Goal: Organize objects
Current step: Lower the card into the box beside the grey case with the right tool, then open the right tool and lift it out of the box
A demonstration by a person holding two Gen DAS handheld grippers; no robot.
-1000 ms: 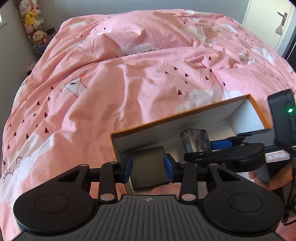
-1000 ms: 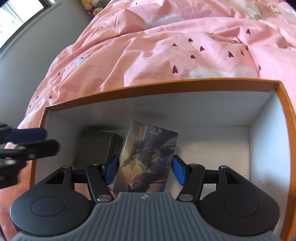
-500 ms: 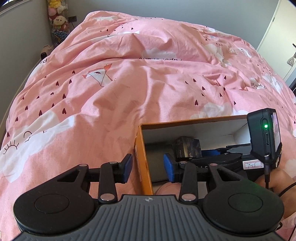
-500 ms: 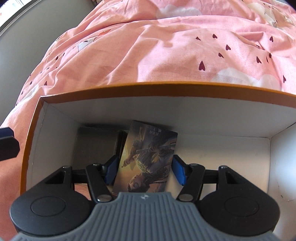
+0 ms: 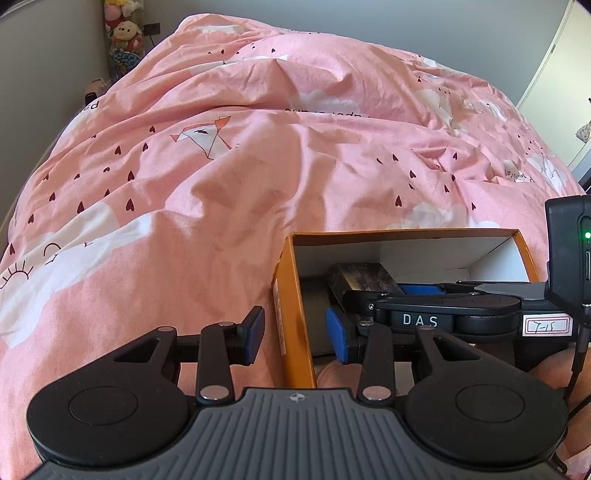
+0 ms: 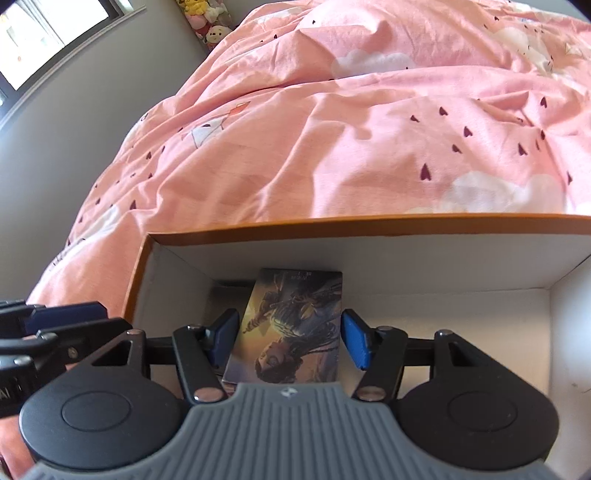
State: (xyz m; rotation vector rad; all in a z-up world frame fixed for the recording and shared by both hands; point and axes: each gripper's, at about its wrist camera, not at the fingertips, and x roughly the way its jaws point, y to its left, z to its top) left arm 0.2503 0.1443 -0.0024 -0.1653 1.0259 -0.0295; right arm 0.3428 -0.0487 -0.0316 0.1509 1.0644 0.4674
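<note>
A: Orange box [image 6: 369,223], contents?
B: Illustrated card pack [image 6: 291,325] near its left wall; dark box [image 5: 314,314] beside it.
A: Grippers?
B: Right gripper [image 6: 288,338] open around pack, pads apart. Left gripper [image 5: 295,332] open, straddling the box's left wall.

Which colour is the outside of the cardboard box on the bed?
Orange outside, white inside; the box shows best in the left wrist view.

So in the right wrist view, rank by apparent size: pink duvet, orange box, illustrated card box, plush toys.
1. pink duvet
2. orange box
3. illustrated card box
4. plush toys

The toys sit far back by the wall, so they may only look smallest because of distance.
</note>
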